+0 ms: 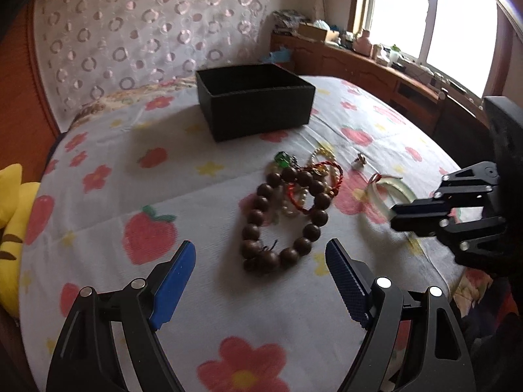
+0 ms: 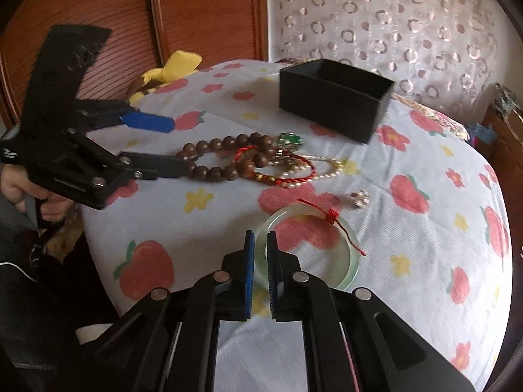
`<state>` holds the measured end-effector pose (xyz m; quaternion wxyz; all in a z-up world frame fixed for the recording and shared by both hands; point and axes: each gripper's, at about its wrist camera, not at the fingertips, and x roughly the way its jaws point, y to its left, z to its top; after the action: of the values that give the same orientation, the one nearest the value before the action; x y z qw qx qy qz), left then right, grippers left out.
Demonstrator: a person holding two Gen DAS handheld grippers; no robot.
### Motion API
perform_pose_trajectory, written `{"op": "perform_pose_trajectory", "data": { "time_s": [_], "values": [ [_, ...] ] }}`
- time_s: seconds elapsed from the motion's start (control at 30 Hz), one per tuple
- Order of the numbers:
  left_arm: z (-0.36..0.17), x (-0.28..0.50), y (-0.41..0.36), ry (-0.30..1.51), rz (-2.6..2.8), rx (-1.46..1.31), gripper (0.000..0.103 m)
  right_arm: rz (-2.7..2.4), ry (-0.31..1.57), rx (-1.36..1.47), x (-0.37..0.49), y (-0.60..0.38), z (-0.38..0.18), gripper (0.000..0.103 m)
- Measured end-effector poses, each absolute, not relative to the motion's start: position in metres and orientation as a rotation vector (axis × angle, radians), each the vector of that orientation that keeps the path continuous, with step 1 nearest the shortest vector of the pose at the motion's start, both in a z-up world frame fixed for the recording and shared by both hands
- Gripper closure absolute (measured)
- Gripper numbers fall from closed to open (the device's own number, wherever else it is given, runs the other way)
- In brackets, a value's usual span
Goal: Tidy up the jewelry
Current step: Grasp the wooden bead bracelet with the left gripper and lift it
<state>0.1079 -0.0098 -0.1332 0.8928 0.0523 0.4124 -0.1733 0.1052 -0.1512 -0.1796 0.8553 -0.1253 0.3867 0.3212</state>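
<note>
Two tongs are at work over a round table with a strawberry and flower cloth. One left gripper has its blue pads spread wide apart with nothing between them, and it hangs just near the brown bead bracelet. One right gripper is squeezed tight on the near edge of the pale green bangle, which lies on the cloth at the near right side of the jewelry pile (a thin red string is tied on it). I count one black box, open on top, at the far side of the table; I cannot see what is inside. In the middle pile there is one brown bead bracelet, one red cord bracelet, one pearl string and one green gem piece, all tangled, so it is hard to tell where each one ends. One small shiny thing sits alone just to the right of the pile; it is too small and blurry to name. One yellow soft toy peeks out at the left edge, cut off by the picture. A hand holds the left tong's handle at the left. Far behind is a curtain with ring shapes. Some white marks show on the left tong's side, too blurry to read.
</note>
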Motion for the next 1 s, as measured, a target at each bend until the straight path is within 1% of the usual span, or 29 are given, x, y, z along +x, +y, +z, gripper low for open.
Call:
{"op": "perform_pose_trajectory", "data": {
  "time_s": [0.1, 0.23, 0.27, 0.3, 0.33, 0.4, 0.43, 0.47, 0.5, 0.53, 0.6, 0.8, 0.97, 1.0],
  "values": [
    [-0.138, 0.113, -0.019, 0.878, -0.371, 0.136, 0.026, 0.652, 0.813, -0.249, 0.106, -0.163, -0.180, 0.094],
    [-0.141, 0.114, -0.028, 0.884, -0.368, 0.161, 0.050, 0.640, 0.813, -0.226, 0.108, -0.172, -0.181, 0.094],
    [-0.141, 0.114, -0.029, 0.882, -0.366, 0.168, 0.054, 0.641, 0.813, -0.219, 0.108, -0.174, -0.181, 0.094],
    [-0.141, 0.113, -0.030, 0.878, -0.365, 0.174, 0.065, 0.641, 0.813, -0.215, 0.109, -0.174, -0.182, 0.094],
    [-0.141, 0.113, -0.030, 0.876, -0.367, 0.176, 0.079, 0.642, 0.812, -0.214, 0.109, -0.174, -0.182, 0.094],
    [-0.138, 0.110, -0.027, 0.872, -0.397, 0.158, 0.080, 0.644, 0.810, -0.213, 0.108, -0.174, -0.183, 0.094],
    [-0.135, 0.107, -0.026, 0.858, -0.401, 0.152, 0.083, 0.645, 0.810, -0.212, 0.108, -0.174, -0.183, 0.094],
    [-0.131, 0.104, -0.025, 0.834, -0.397, 0.155, 0.090, 0.646, 0.809, -0.211, 0.107, -0.174, -0.184, 0.094],
    [-0.125, 0.100, -0.023, 0.815, -0.391, 0.152, 0.093, 0.648, 0.808, -0.210, 0.107, -0.173, -0.184, 0.094],
    [-0.121, 0.099, -0.021, 0.810, -0.398, 0.138, 0.094, 0.650, 0.808, -0.209, 0.106, -0.174, -0.184, 0.094],
    [-0.113, 0.095, -0.018, 0.793, -0.408, 0.127, 0.103, 0.650, 0.807, -0.210, 0.106, -0.173, -0.184, 0.094],
    [-0.103, 0.095, -0.023, 0.791, -0.435, 0.134, 0.103, 0.652, 0.805, -0.208, 0.106, -0.173, -0.183, 0.094],
    [-0.121, 0.099, -0.043, 0.856, -0.464, 0.195, 0.103, 0.652, 0.806, -0.206, 0.106, -0.173, -0.183, 0.094],
    [-0.127, 0.103, -0.045, 0.875, -0.457, 0.204, 0.102, 0.653, 0.806, -0.206, 0.106, -0.173, -0.183, 0.094]
  ]
}}
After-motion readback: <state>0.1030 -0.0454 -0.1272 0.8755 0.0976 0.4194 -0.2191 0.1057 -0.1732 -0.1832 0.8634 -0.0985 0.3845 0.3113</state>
